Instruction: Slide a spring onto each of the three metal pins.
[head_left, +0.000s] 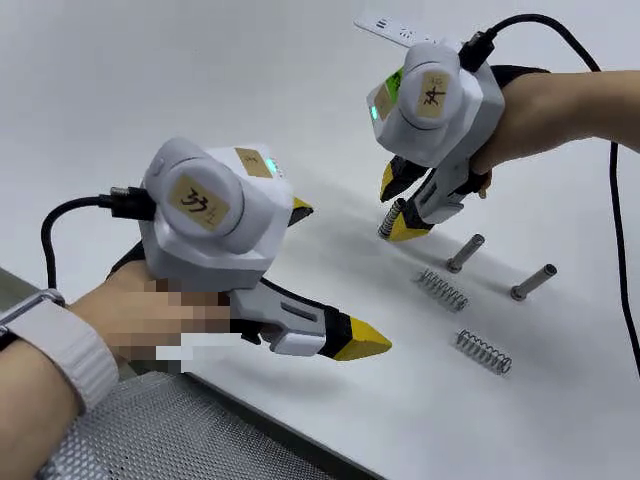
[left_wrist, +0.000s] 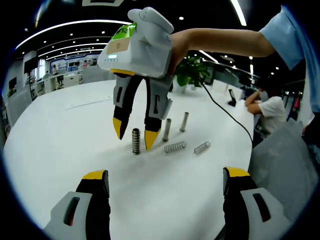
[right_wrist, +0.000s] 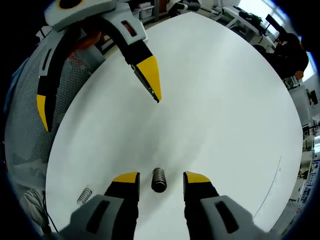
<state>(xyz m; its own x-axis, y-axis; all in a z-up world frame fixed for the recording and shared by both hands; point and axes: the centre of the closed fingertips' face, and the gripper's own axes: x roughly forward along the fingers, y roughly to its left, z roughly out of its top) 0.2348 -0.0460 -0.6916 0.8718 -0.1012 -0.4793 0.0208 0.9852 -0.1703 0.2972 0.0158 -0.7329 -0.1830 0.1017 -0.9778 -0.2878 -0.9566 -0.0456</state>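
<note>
One metal pin wearing a spring (head_left: 389, 220) (left_wrist: 136, 141) (right_wrist: 158, 180) stands upright on the white table (head_left: 150, 90). My right gripper (head_left: 395, 212) (left_wrist: 134, 135) (right_wrist: 161, 179) is open, its yellow tips on either side of that pin with small gaps. Two bare pins (head_left: 465, 253) (head_left: 533, 282) stand to its right, seen also as pins (left_wrist: 167, 129) (left_wrist: 184, 121). Two loose springs (head_left: 442, 289) (head_left: 483, 352) lie flat near them. My left gripper (head_left: 338, 278) (left_wrist: 165, 177) (right_wrist: 97, 102) hangs open and holds nothing, nearer me, pointing at the pins.
A grey mesh surface (head_left: 170, 430) lies below the table's near edge at lower left. A white power strip (head_left: 395, 30) sits at the far side. The right gripper's black cable (head_left: 622, 250) runs down the right. A seated person (left_wrist: 267, 107) is far beyond the table.
</note>
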